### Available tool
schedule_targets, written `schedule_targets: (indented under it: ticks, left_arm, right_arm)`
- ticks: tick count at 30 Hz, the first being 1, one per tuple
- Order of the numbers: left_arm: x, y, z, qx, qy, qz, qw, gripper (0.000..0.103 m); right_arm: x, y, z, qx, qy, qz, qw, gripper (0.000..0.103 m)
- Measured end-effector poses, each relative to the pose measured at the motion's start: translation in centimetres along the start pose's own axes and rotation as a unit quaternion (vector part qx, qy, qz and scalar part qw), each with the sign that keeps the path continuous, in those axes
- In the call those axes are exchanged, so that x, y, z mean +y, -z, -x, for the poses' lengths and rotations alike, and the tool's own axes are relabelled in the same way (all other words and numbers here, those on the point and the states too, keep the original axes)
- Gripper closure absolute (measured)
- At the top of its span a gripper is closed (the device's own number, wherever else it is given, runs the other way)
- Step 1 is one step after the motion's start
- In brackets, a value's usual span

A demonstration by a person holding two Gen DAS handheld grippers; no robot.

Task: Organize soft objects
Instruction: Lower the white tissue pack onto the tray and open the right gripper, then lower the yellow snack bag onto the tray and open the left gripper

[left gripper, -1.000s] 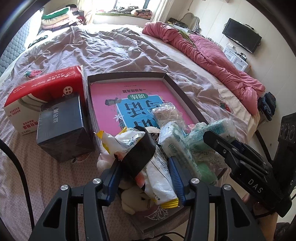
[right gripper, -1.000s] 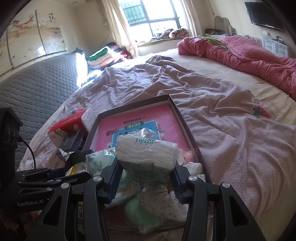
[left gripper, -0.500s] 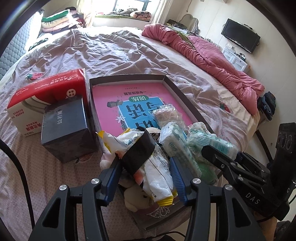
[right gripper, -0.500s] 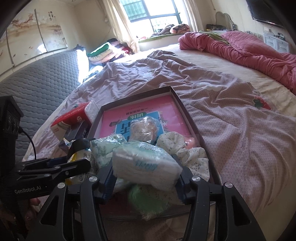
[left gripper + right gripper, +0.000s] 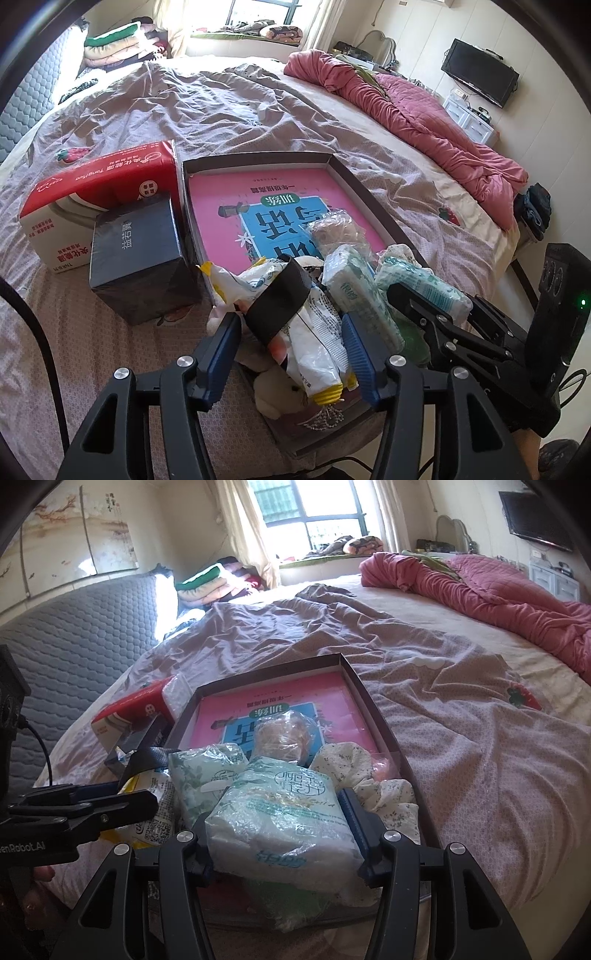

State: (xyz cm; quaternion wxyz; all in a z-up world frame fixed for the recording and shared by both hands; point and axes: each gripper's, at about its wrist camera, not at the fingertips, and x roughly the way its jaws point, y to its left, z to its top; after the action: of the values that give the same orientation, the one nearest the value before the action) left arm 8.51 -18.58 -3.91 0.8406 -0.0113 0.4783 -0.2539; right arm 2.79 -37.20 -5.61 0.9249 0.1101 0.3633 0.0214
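A shallow dark tray [image 5: 258, 159] on the bed holds a pink book with soft items piled at its near end. My left gripper [image 5: 290, 326] straddles a white snack packet [image 5: 314, 343] wrapped in a black band. Its jaws are opening, and the left pad stands off the packet. A plush toy [image 5: 273, 391] lies under the packet. In the right wrist view, a green-printed tissue pack [image 5: 284, 812] lies flat on the pile between the fingers of my right gripper [image 5: 277, 812], unsqueezed. A second tissue pack [image 5: 199, 771], a plastic-wrapped bundle [image 5: 284, 734] and a floral cloth [image 5: 354, 768] lie around it.
A red-and-white carton [image 5: 99, 192] and a black box [image 5: 136, 251] stand left of the tray. A pink quilt [image 5: 406, 107] runs along the bed's far right side. Folded blankets [image 5: 110, 40] are stacked by the headboard. The bed's edge drops off at the right.
The tissue pack tipped from upright to flat on the pile as the right jaws widened. The left jaws spread a little around the packet.
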Motion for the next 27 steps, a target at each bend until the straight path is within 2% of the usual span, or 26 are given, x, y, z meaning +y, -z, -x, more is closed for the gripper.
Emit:
schedule_targets:
  ticks: [4,6,14,19,21,27]
  left_arm:
    - [0.0,0.0,0.2,-0.005,0.001,-0.001,1.0,0.045]
    - [0.0,0.0,0.4,-0.009,0.0,-0.001,1.0,0.038]
    - [0.3,-0.1,0.5,-0.01,0.003,0.004,0.9999,0.037]
    - [0.1,-0.1,0.9,-0.017,-0.003,-0.003,0.9998,0.036]
    - [0.0,-0.1,1.1,-0.018,-0.002,-0.005,0.9998,0.035]
    - [-0.2,0.0,1.7,-0.025,-0.005,-0.009,0.9996,0.034]
  right_arm:
    - [-0.1,-0.4,-0.3,0.0,-0.009,-0.005,1.0,0.046]
    - [-0.3,-0.5,-0.1,0.0,-0.021,-0.015,1.0,0.046]
    - [-0.5,-0.7,0.4,-0.001,-0.018,-0.032,0.999,0.044]
    - [0.1,-1.0,0.9,-0.009,-0.009,-0.016,1.0,0.04]
    - [0.3,-1.1,1.2,-0.014,-0.007,-0.013,1.0,0.035]
    - [0.8,-1.4,1.9,-0.024,-0.001,-0.005,1.0,0.035]
